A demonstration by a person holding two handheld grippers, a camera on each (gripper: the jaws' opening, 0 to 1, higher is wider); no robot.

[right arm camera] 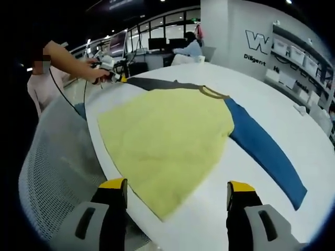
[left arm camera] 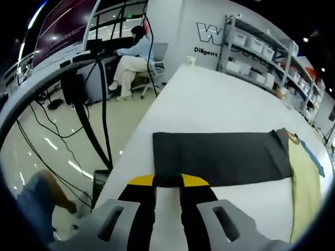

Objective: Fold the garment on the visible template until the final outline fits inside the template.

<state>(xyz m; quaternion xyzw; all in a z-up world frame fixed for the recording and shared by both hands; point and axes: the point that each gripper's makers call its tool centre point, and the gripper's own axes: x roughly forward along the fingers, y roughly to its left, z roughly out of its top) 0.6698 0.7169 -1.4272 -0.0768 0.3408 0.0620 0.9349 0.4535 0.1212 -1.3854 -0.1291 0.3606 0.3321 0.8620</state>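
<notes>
A long-sleeved shirt lies flat on the white table [right arm camera: 261, 104]. It has a yellow body [right arm camera: 167, 130], a blue sleeve [right arm camera: 261, 151] and a dark grey sleeve [right arm camera: 152, 83]. In the left gripper view the dark grey sleeve [left arm camera: 220, 157] stretches sideways, and the yellow body [left arm camera: 306, 183] lies at the right. My left gripper [left arm camera: 167, 180] has its yellow-tipped jaws close together at the sleeve's near edge, shut on it. A hand holds this left gripper [right arm camera: 112, 76] at the sleeve's far end. My right gripper [right arm camera: 177, 185] stands open over the shirt's near hem.
A grey mesh chair [right arm camera: 57, 172] stands against the table's near edge. Cables and a stand [left arm camera: 89, 120] hang off the table's left side over the floor. A person sits at a desk [left arm camera: 131, 63] beyond. Shelves with bins [left arm camera: 261, 57] line the back wall.
</notes>
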